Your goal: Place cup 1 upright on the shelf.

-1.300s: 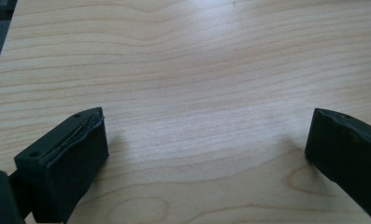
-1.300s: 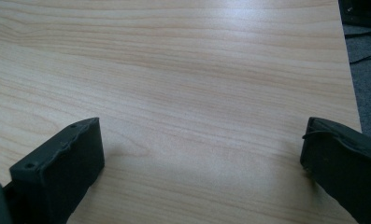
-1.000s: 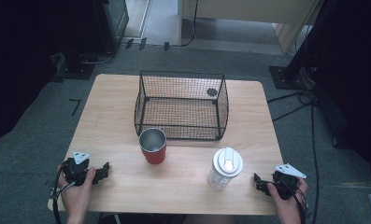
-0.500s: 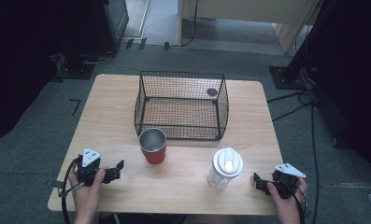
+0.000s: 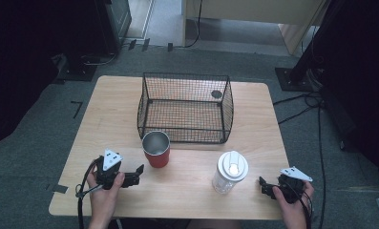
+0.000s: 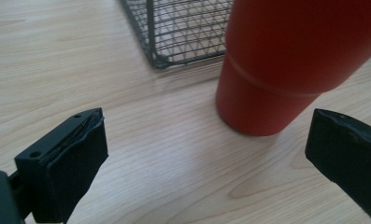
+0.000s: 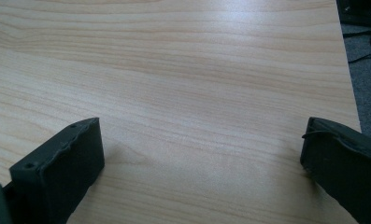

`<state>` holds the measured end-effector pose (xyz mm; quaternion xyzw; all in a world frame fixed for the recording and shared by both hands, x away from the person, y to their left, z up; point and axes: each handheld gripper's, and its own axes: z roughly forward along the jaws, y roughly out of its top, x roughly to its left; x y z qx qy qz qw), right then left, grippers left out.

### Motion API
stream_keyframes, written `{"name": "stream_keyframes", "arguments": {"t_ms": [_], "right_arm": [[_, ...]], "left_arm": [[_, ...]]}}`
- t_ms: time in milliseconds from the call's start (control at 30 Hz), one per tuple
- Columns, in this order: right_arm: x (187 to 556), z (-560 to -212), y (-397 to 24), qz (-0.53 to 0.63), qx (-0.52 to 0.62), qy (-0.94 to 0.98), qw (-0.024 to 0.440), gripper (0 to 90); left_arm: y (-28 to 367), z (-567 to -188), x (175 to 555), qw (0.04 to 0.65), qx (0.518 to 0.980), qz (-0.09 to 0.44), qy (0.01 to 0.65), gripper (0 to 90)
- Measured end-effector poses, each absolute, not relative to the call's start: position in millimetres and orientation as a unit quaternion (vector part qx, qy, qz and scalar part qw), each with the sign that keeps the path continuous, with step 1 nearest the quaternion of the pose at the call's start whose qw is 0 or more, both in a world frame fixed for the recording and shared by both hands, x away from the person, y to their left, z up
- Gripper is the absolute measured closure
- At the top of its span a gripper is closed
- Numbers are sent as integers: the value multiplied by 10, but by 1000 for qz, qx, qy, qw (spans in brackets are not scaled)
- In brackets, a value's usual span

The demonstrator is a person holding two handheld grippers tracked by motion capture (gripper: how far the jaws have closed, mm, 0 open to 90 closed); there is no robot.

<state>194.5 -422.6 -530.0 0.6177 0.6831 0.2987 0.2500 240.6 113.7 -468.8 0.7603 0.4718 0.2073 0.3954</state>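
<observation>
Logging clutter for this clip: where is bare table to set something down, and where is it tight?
Free: the table left of the wire basket, and its right strip. Crowded: the front, between red cup, lidded clear cup, left gripper and right gripper.

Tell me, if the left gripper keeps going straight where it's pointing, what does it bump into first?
Most likely the red cup. The left gripper has its jaws open and apart from it, aimed at the cup's base. The wire basket stands behind, so the cup should come first.
</observation>
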Motion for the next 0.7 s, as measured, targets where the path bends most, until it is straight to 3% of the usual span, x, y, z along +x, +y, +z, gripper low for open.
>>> {"name": "stream_keyframes", "arguments": {"t_ms": [700], "right_arm": [[1945,-5300,-4226,299,618,683,250,0]], "left_arm": [[653,-4583,2492,379,786,222,435,0]]}}
